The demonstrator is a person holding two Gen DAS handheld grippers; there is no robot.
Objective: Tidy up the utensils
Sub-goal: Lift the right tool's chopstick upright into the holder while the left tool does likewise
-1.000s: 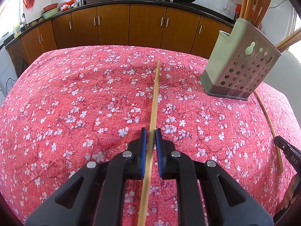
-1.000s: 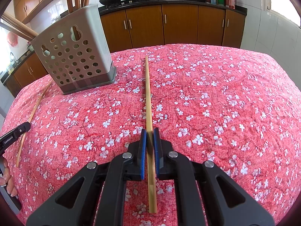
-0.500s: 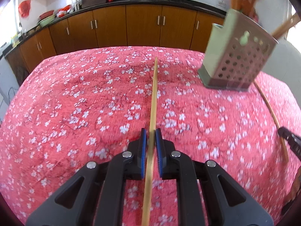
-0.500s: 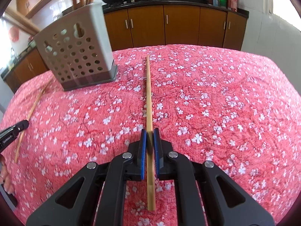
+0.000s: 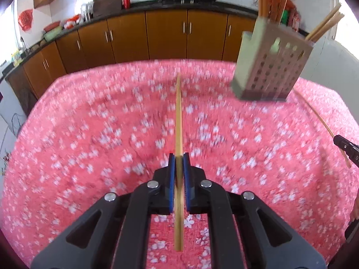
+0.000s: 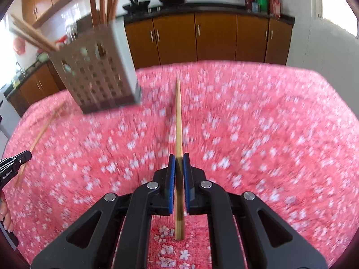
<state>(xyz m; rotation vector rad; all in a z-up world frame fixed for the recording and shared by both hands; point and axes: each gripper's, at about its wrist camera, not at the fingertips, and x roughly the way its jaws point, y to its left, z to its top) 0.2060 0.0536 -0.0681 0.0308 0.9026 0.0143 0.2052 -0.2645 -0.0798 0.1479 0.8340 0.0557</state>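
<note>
Bamboo chopsticks, one each, pinched in left tool (image 5: pixel 178 158) and right tool (image 6: pixel 178 157).

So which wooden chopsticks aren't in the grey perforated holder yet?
Only two: one pale bamboo chopstick clamped in the left gripper, a second chopstick in the right gripper. The other chopsticks stand in the holder.

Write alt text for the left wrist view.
The left tongs are shut on a bamboo chopstick above a red floral tablecloth. A perforated grey holder with chopsticks stands at upper right; wooden kitchen cabinets line the back.
</note>
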